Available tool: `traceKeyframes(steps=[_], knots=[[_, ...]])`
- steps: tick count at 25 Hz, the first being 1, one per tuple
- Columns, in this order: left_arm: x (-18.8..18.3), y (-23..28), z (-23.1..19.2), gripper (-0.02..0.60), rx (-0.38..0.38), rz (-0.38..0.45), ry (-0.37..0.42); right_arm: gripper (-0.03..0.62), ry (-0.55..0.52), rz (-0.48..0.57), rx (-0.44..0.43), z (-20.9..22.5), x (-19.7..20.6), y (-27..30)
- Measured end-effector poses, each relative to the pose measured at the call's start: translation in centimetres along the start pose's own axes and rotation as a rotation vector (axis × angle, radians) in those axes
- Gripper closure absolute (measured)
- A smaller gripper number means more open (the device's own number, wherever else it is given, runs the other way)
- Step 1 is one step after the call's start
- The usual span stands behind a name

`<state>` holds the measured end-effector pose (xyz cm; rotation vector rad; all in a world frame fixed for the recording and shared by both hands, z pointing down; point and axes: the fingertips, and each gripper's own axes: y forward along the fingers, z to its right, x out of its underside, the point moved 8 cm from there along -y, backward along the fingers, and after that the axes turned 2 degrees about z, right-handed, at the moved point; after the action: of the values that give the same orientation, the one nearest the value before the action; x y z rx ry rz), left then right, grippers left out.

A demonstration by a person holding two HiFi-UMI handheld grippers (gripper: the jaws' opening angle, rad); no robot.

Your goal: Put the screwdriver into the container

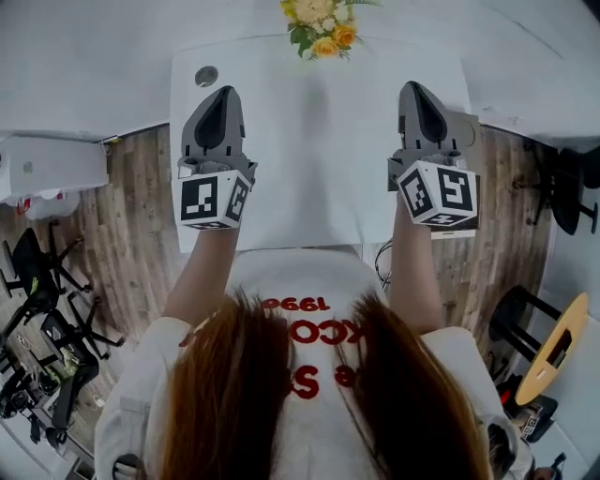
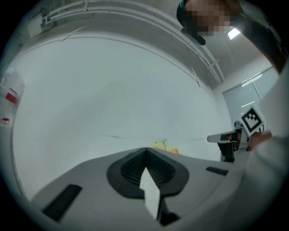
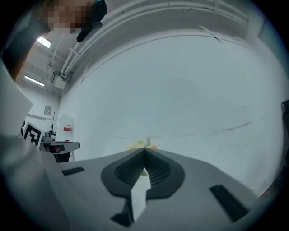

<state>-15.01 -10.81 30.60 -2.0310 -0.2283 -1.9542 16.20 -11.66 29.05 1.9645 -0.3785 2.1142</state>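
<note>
1. The left tool (image 1: 222,94) sits over the 9 o'clock side of the white worktop (image 1: 319,178). Its jaws are pressed together with nothing between them (in its own view the two pads meet in a single seam).
2. The right tool (image 1: 419,89) mirrors it at 3 o'clock, and its jaws are likewise closed and empty.
3. Both point toward 12 o'clock, level with each other and well apart, with the arms stretched evenly. This looks like a neutral ready pose rather than a reach for anything.
4. Neither the screwdriver nor the container shows in any view. The only things visible on the worktop are a bunch of flowers (image 1: 322,23) at 12 o'clock and a small round cap (image 1: 206,76) near 11 o'clock.
5. Judging from this, the task is not under way. One tool will have to open its jaws once the screwdriver is found.
</note>
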Motion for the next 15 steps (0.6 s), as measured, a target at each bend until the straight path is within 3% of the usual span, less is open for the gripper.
traceKeyframes(steps=[6,15], knots=[[-0.9,-1.3,-2.4,0.575,-0.063,0.025,0.016,0.589,-0.003,-0.016,-0.079,-2.8,0.2,2.0],[-1.1,-1.2,-2.9,0.574,-0.079,0.044,0.012,0.589,-0.003,-0.01,-0.1,-3.9,-0.1,2.6]])
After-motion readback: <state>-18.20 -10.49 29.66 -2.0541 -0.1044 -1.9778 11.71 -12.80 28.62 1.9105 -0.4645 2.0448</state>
